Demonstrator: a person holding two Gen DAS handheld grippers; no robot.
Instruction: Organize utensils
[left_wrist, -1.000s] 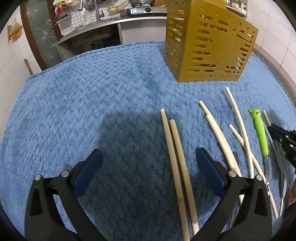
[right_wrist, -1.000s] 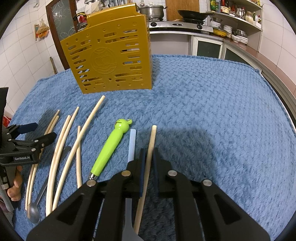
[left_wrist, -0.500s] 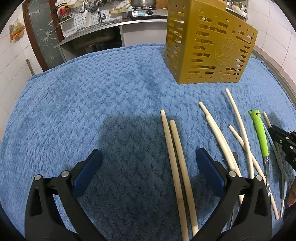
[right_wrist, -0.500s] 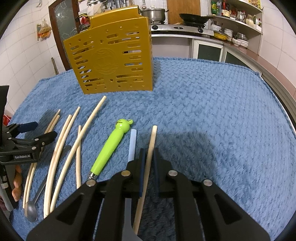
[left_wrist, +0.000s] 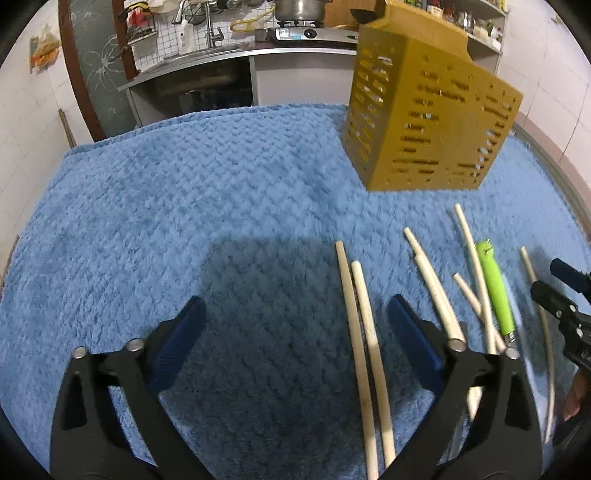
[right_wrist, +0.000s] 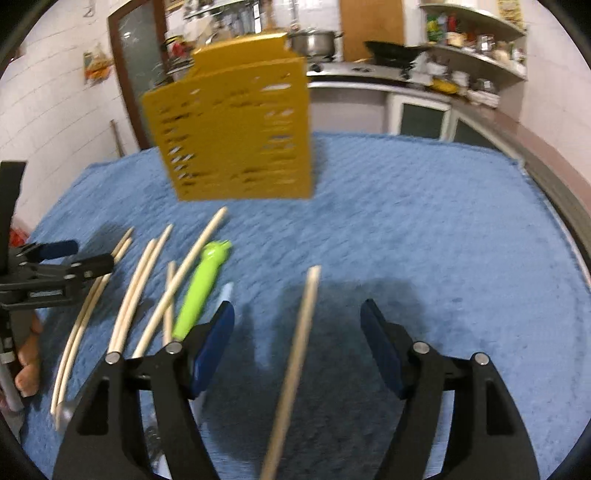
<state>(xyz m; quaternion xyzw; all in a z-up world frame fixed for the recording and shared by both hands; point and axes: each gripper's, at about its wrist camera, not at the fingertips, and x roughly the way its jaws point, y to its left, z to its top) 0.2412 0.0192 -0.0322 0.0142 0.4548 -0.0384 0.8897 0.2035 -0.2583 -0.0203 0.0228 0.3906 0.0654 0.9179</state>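
A pair of pale wooden chopsticks (left_wrist: 364, 332) lies on the blue towel (left_wrist: 184, 221) between the fingers of my left gripper (left_wrist: 295, 314), close to the right finger. Its jaws stand wide and are closing a little, touching nothing. My right gripper (right_wrist: 297, 314) is opening. A single chopstick (right_wrist: 295, 362) runs between its blue pads (right_wrist: 218, 332), free of both. Further chopsticks (right_wrist: 136, 295) and a green-handled utensil (right_wrist: 201, 291) lie to its left. The yellow slotted holder (right_wrist: 236, 133) stands behind them, also seen as the holder (left_wrist: 424, 122) in the left wrist view.
A spoon (right_wrist: 62, 410) and a pale blue handle (right_wrist: 226, 291) lie among the sticks. The left gripper (right_wrist: 90, 253) and a person's hand (right_wrist: 27, 365) show at the left edge. A kitchen counter (left_wrist: 240, 59) stands behind the towel, whose right half (right_wrist: 443, 240) is bare.
The right gripper's jaws have sprung apart and let go of the chopstick they were shut on. The left gripper's jaws have narrowed slightly. Both hands stay about where they were.
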